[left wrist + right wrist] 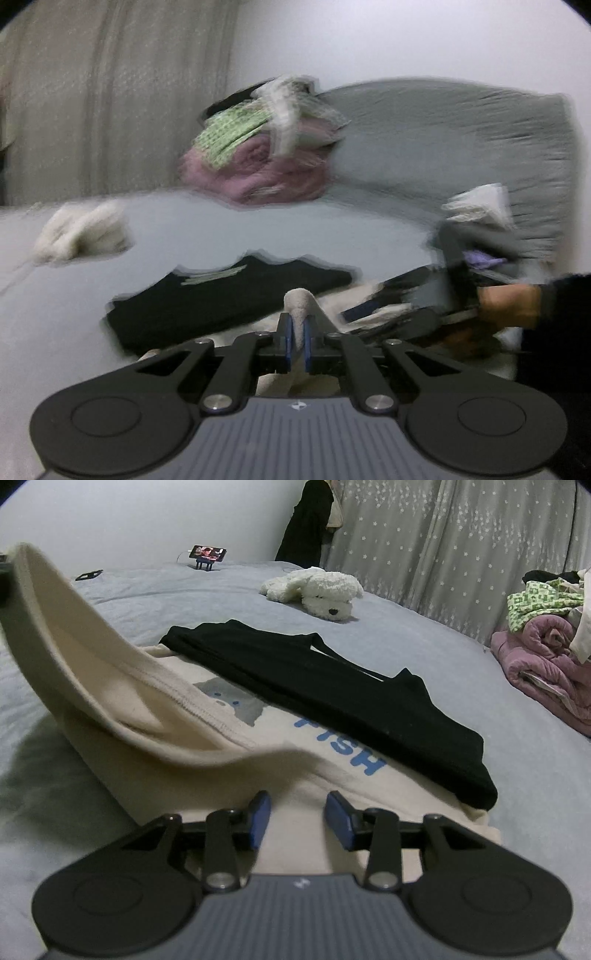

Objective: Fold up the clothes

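Cream sweatshirt lies flat on grey bed, blue "FISH" print and grey animal motif facing up. Folded black garment rests across its far part. Left gripper: fingers together, clamped on cream fabric fold, tilted slightly downward. That edge of sweatshirt rises as curved flap at left of right wrist view. Right gripper: fingers apart, nothing between them, hovering over near hem, angled downward. Person's hand holds right gripper handle.
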